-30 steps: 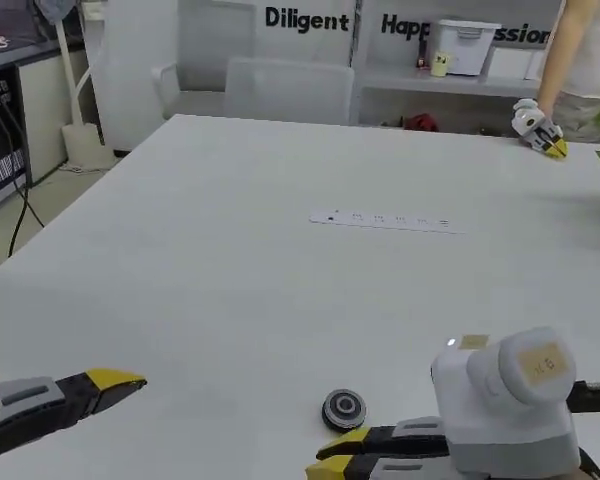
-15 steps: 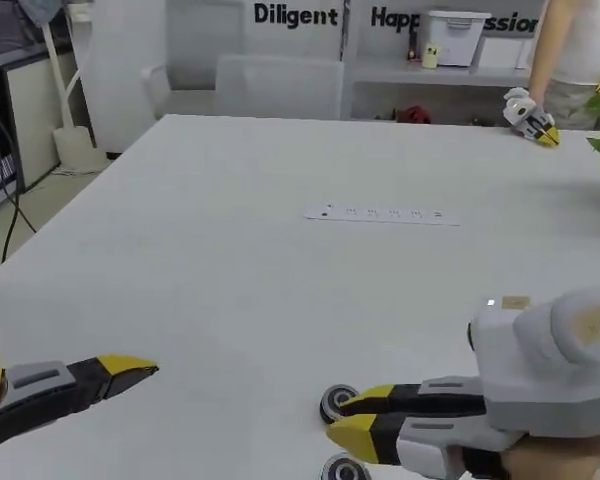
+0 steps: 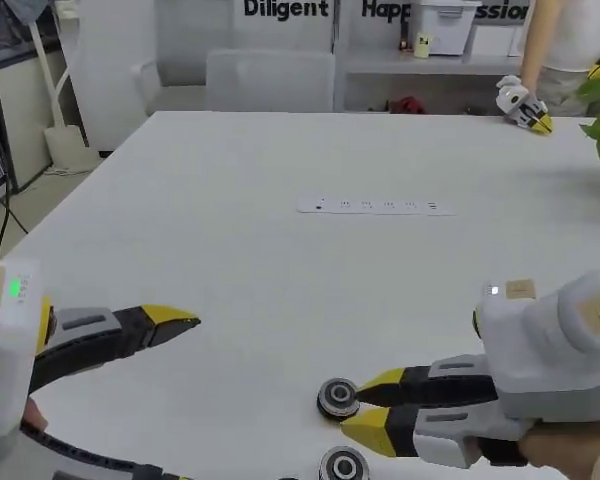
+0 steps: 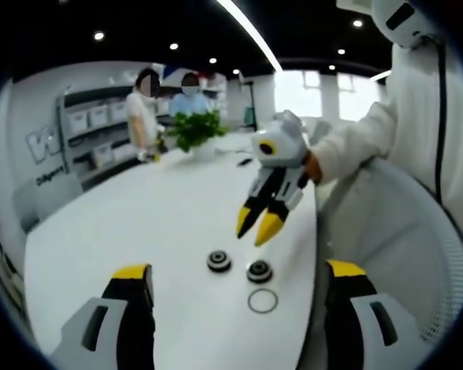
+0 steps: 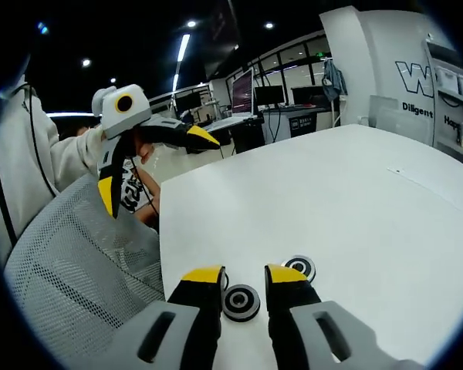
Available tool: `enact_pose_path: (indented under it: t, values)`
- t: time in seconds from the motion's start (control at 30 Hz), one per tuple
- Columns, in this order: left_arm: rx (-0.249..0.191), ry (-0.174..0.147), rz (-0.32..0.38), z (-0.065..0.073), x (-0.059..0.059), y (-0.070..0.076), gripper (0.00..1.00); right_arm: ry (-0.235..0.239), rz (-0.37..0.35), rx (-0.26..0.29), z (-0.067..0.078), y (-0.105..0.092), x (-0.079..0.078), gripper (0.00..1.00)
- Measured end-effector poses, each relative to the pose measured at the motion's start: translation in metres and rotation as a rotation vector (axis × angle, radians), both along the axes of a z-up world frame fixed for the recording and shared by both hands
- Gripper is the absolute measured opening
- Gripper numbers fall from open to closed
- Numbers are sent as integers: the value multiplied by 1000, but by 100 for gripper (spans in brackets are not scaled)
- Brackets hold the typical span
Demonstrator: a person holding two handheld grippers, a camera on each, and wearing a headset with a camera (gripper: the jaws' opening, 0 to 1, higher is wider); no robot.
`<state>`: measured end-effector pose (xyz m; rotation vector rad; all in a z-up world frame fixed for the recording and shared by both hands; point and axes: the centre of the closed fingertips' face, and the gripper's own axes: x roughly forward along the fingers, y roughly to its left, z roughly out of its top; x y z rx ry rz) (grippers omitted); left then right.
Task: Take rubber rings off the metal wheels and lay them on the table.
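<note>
While the head view crops most of the hand behind it, the right tool [image 3: 368, 406] can be seen lying about level, low over the desk [image 3: 280, 250]. Its jaws are parted by a narrow gap and grip nothing. One metal wheel [image 3: 338, 397] sits just off its tips. A second wheel [image 3: 342, 466] lies on the person's side of its jaws, half cut by the frame edge. In the right gripper view that second wheel shows through the gap between the jaws (whether they touch it I cannot tell). The left tool [image 4: 238, 271] is held level, jaws spread wide and empty. A loose rubber ring [image 4: 262, 301] lies flat ahead of it, just before the wheels.
</note>
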<state>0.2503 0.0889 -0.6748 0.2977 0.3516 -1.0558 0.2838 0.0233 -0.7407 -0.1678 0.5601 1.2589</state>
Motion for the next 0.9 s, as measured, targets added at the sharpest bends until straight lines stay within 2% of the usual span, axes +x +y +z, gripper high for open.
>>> enact_pose_path:
  t: [0.13,0.37,0.47,0.6,0.73,0.9]
  values:
    - [-1,-16,-25,7,6,-9,91,1,8,-22,-7,-4,2,19]
    - [15,-31,-82,6,14,-30,88,35,6,-60,-21,-15,4,20]
    - [18,-29,-119,5,15,-42,86,56,24,-80,-28,-17,0,22]
    - [38,-46,-191,3,14,-61,84,107,46,-119,-42,-20,-7,25]
    - [37,-56,-231,3,15,-75,80,116,64,-144,-49,-19,-12,28]
    - [31,-65,-249,-4,20,-87,78,123,77,-157,-55,-20,-15,29]
